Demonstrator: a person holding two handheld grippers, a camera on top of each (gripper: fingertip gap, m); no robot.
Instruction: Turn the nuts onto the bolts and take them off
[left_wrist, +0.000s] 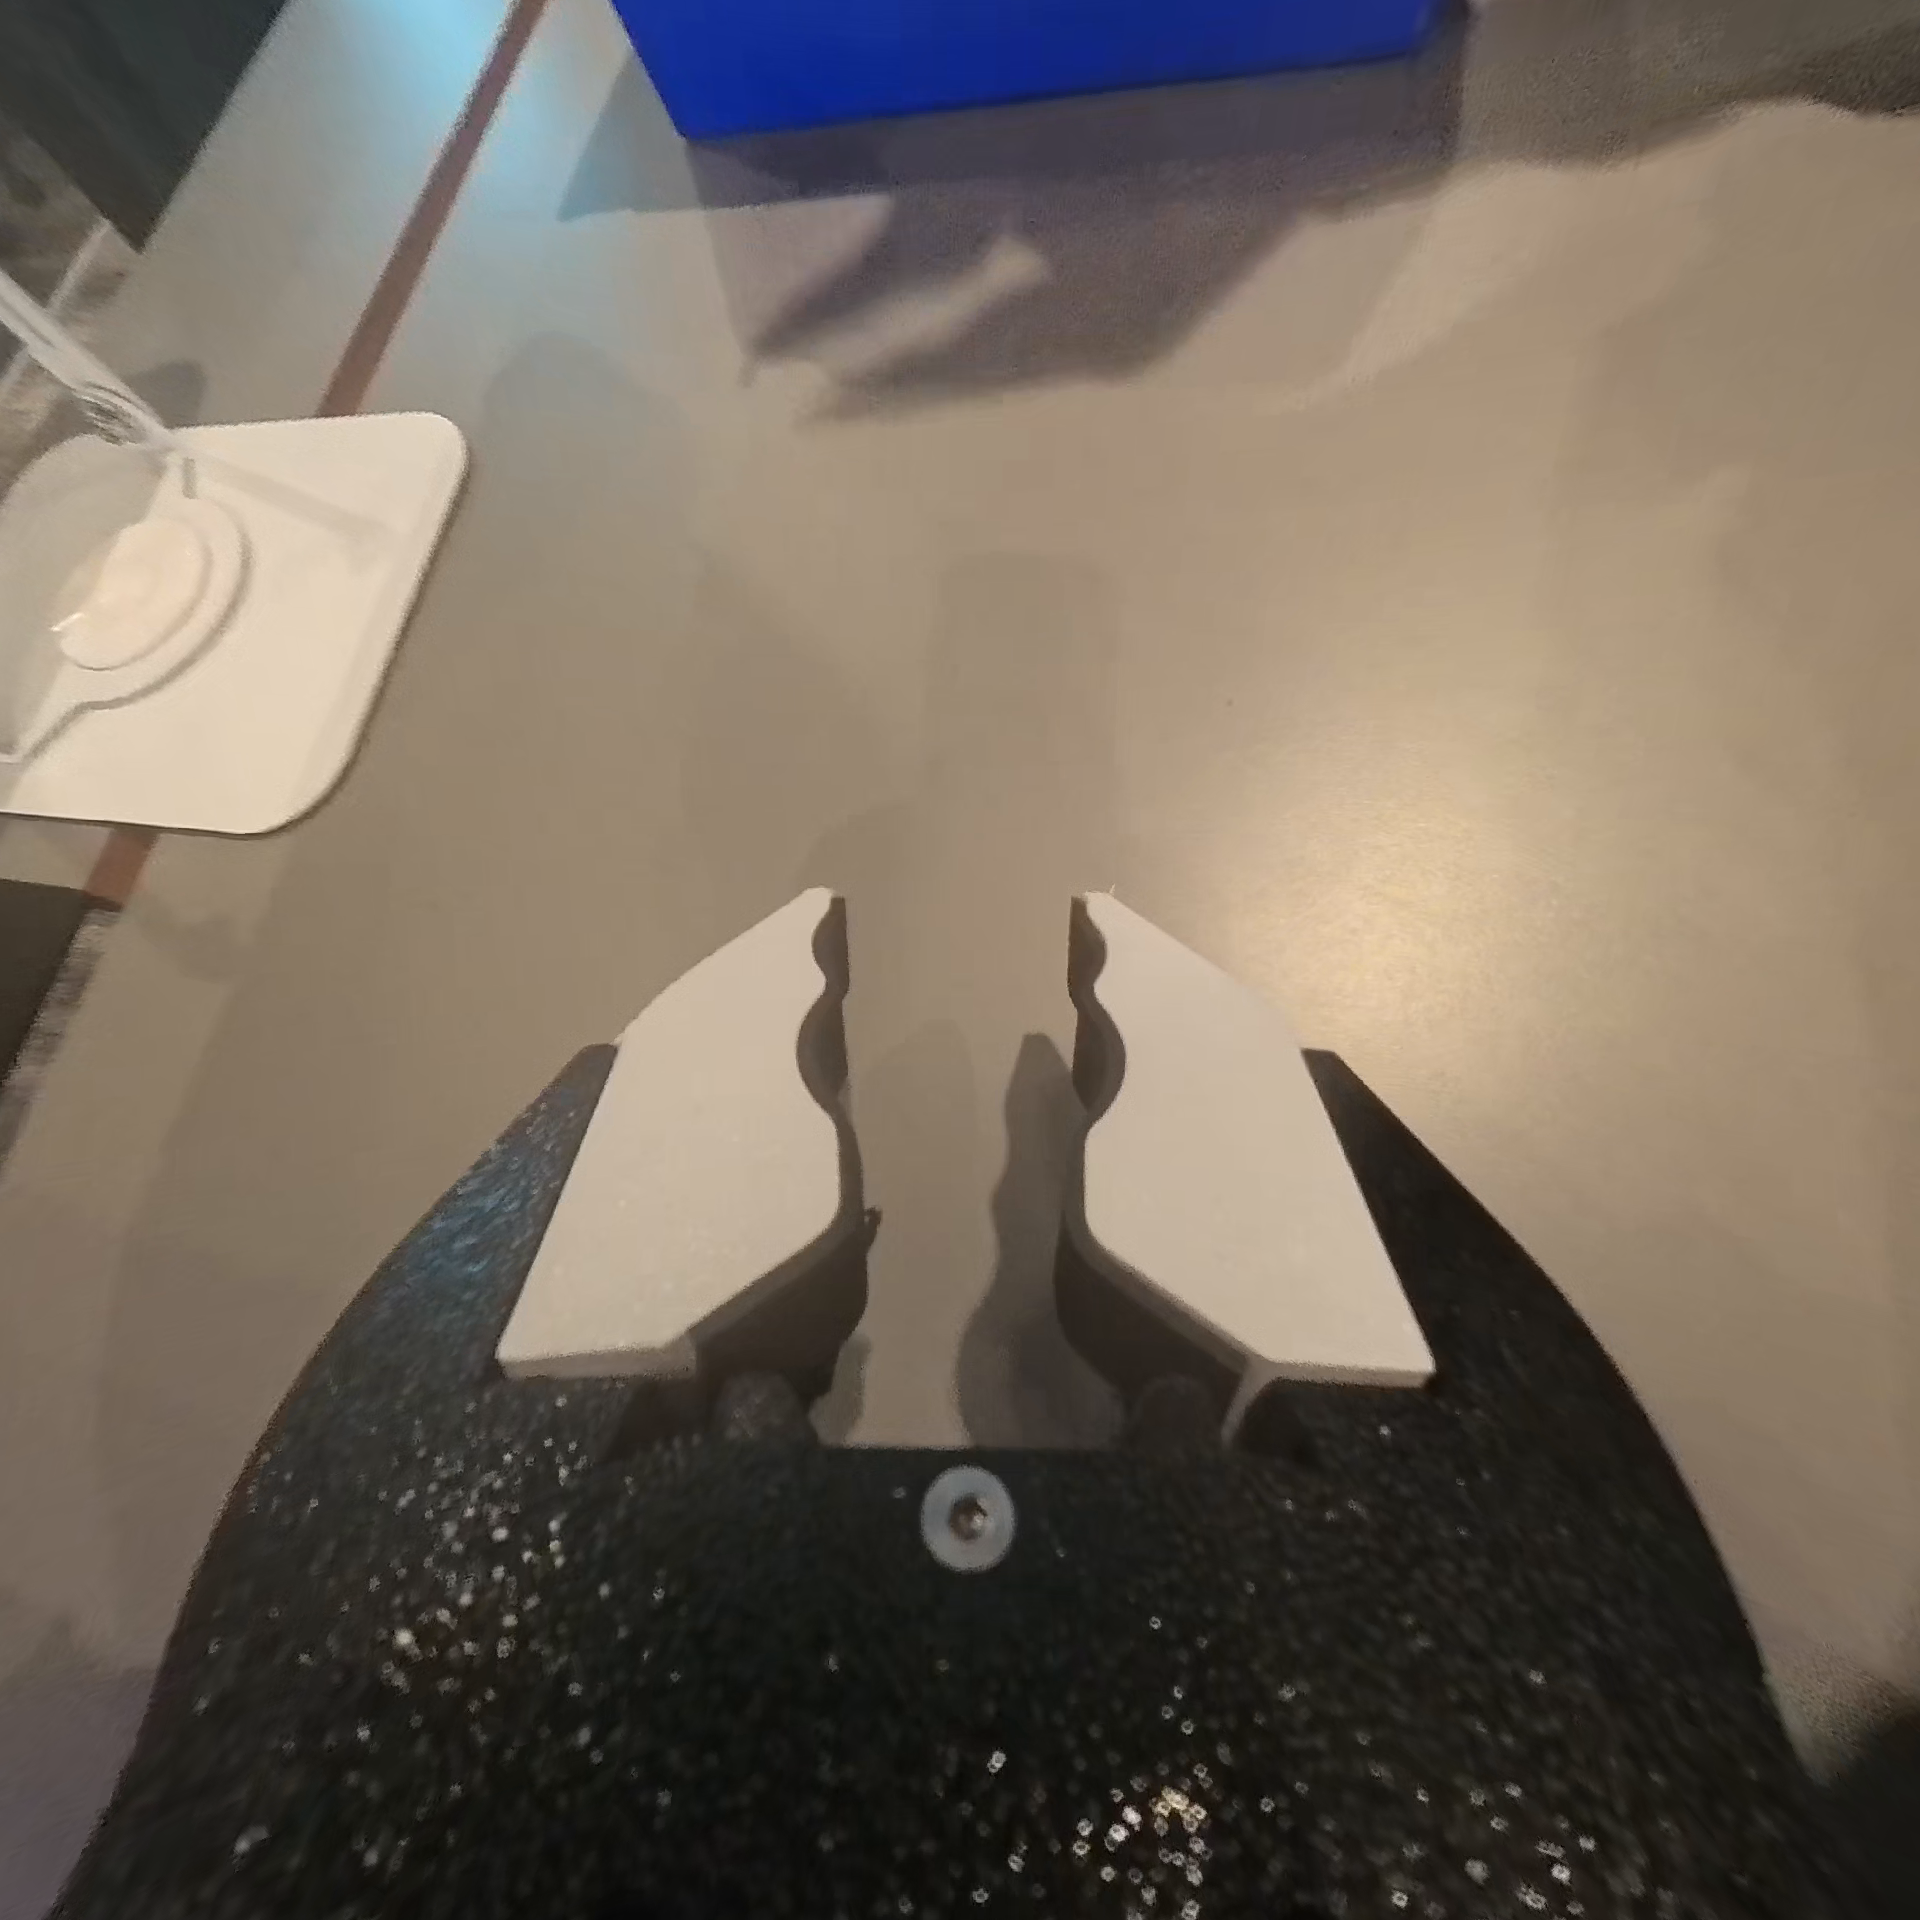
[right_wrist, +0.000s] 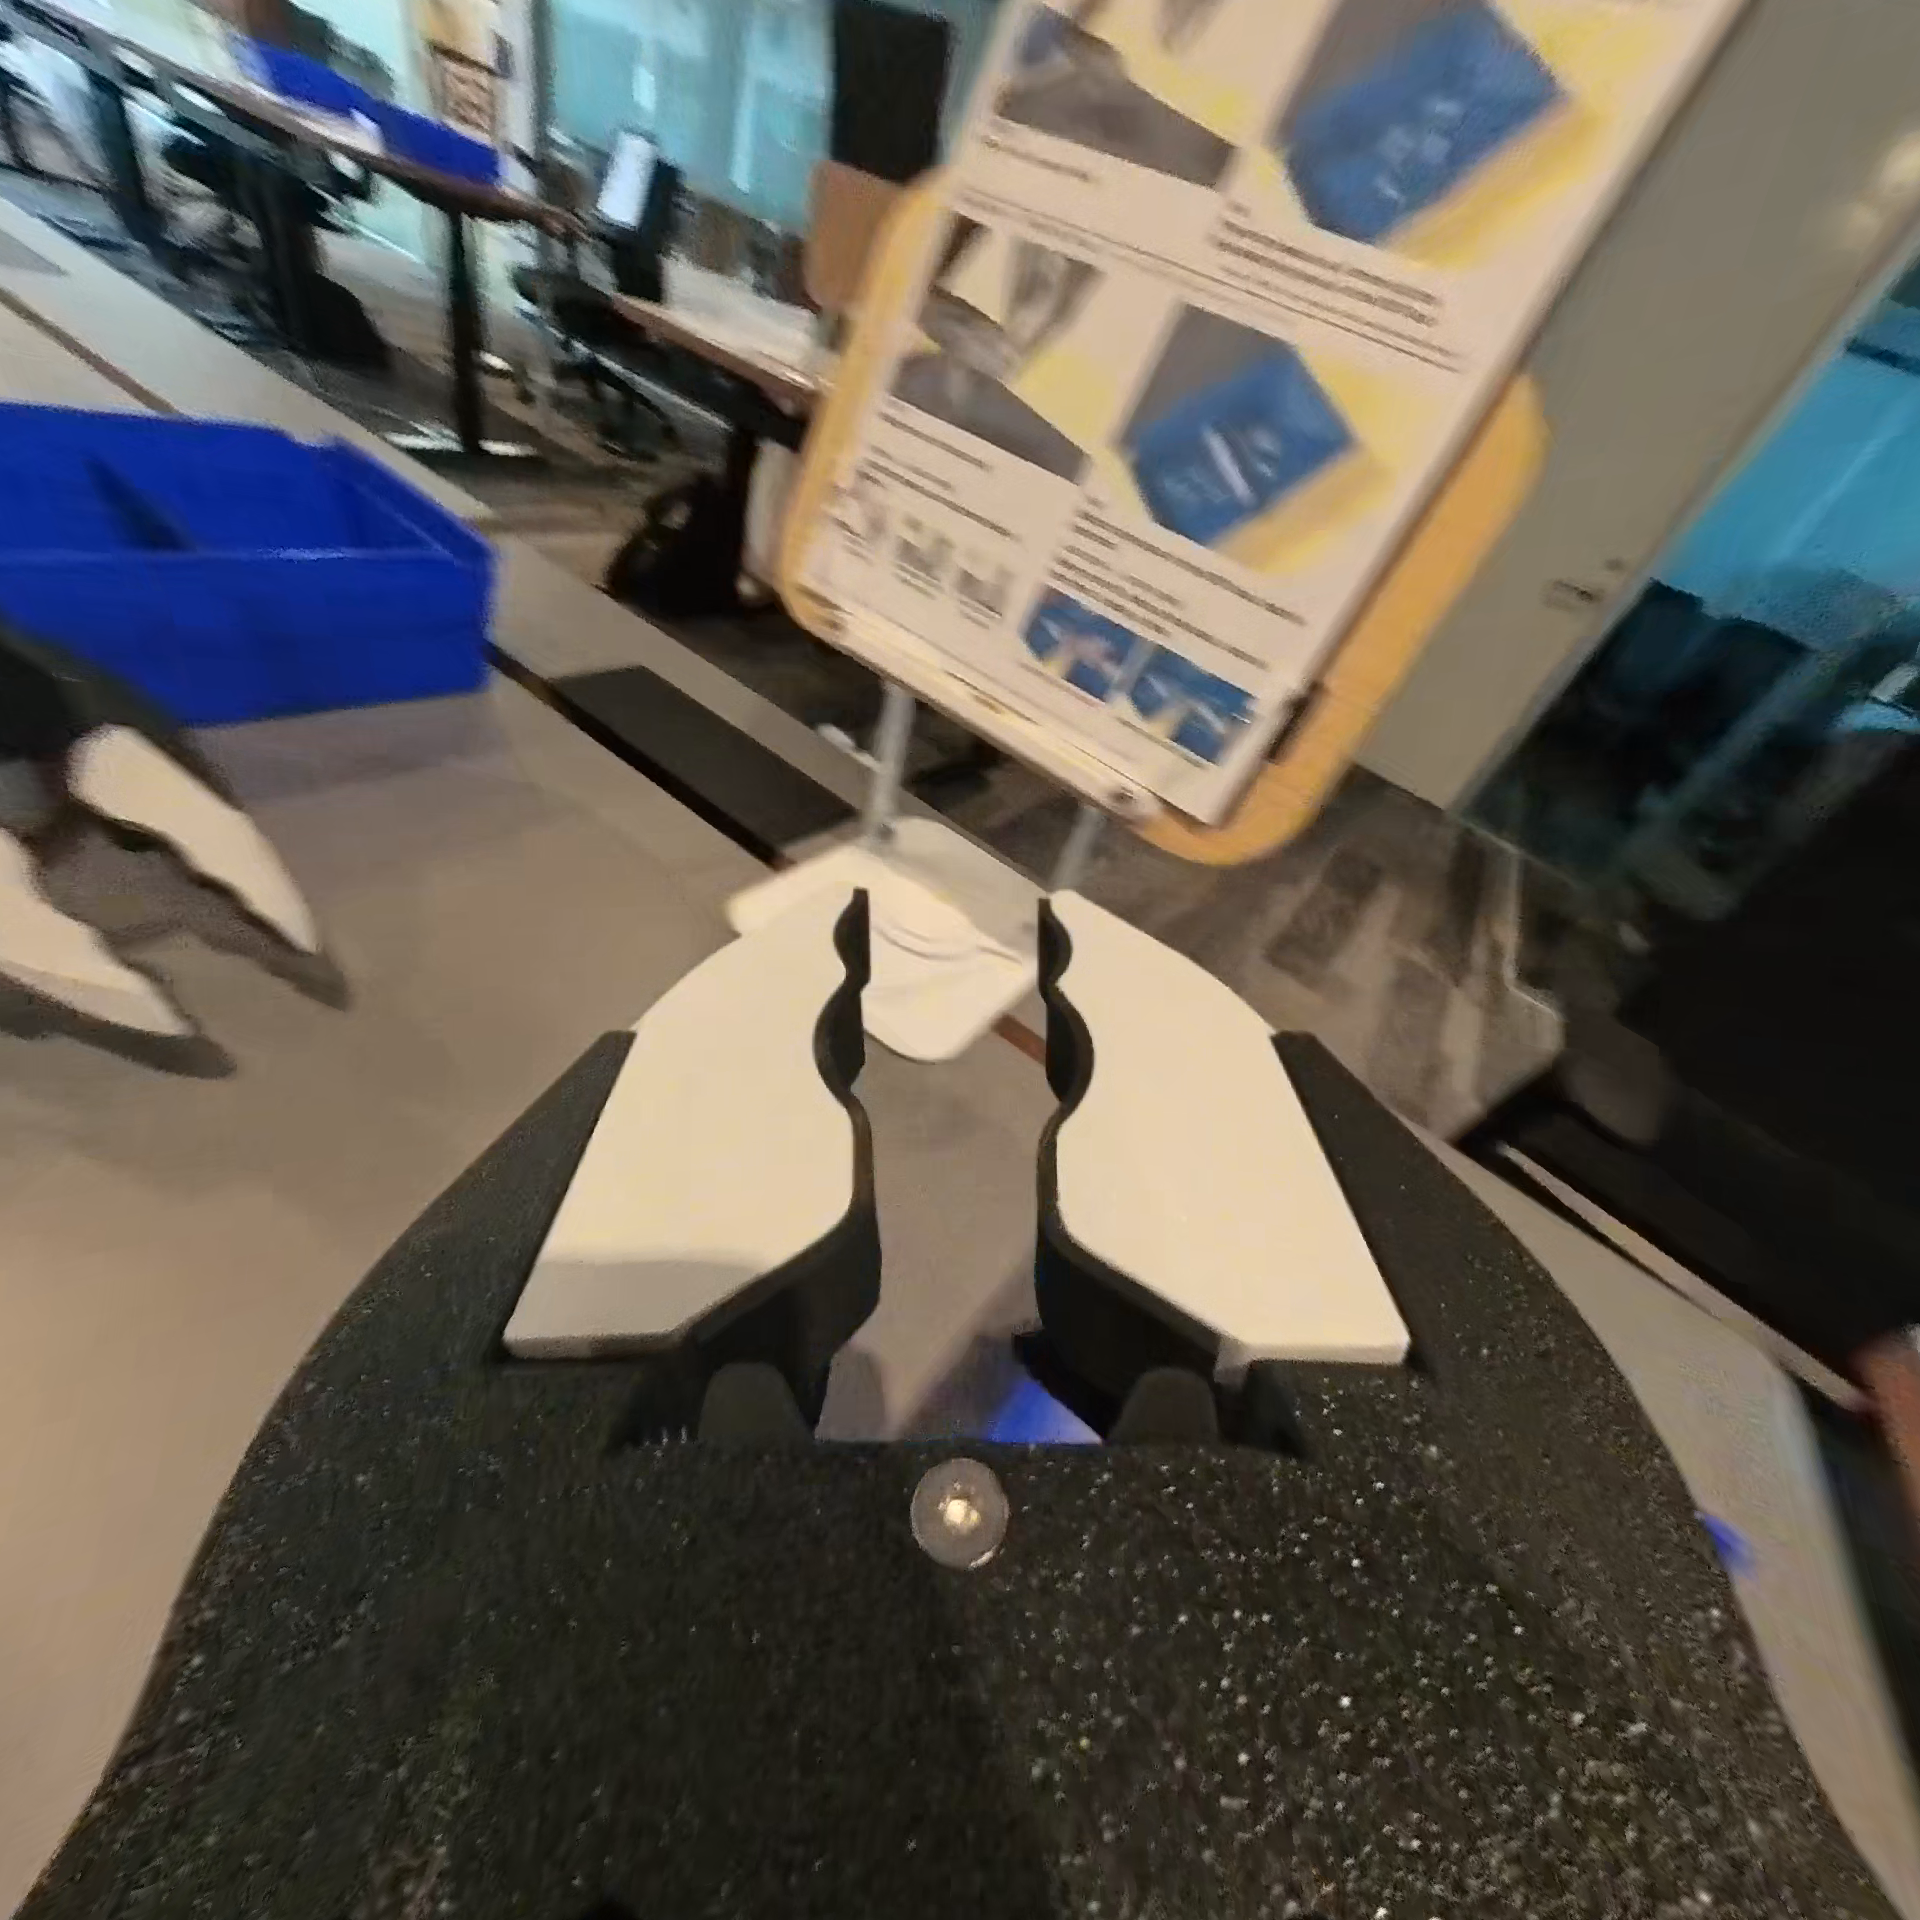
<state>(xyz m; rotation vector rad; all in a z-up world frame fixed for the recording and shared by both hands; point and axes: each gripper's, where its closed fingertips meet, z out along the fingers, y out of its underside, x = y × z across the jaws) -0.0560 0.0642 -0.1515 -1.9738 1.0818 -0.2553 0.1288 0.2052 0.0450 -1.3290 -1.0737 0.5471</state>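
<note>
Two grippers, both empty. Left gripper (left_wrist: 957, 909) — white-padded black jaws parted, over bare grey tabletop (left_wrist: 1299, 675); white square sign base (left_wrist: 312, 623) to its left, blue plastic bin (left_wrist: 1018, 62) ahead. Right gripper (right_wrist: 948, 909) — jaws parted, pointing at same base (right_wrist: 935, 987) under tilted printed instruction sign (right_wrist: 1195, 416). Nuts, bolts: none visible.

Bin (left_wrist: 1029, 62) ahead on table (left_wrist: 1143, 675); sign stand (left_wrist: 229, 623) at left.
</note>
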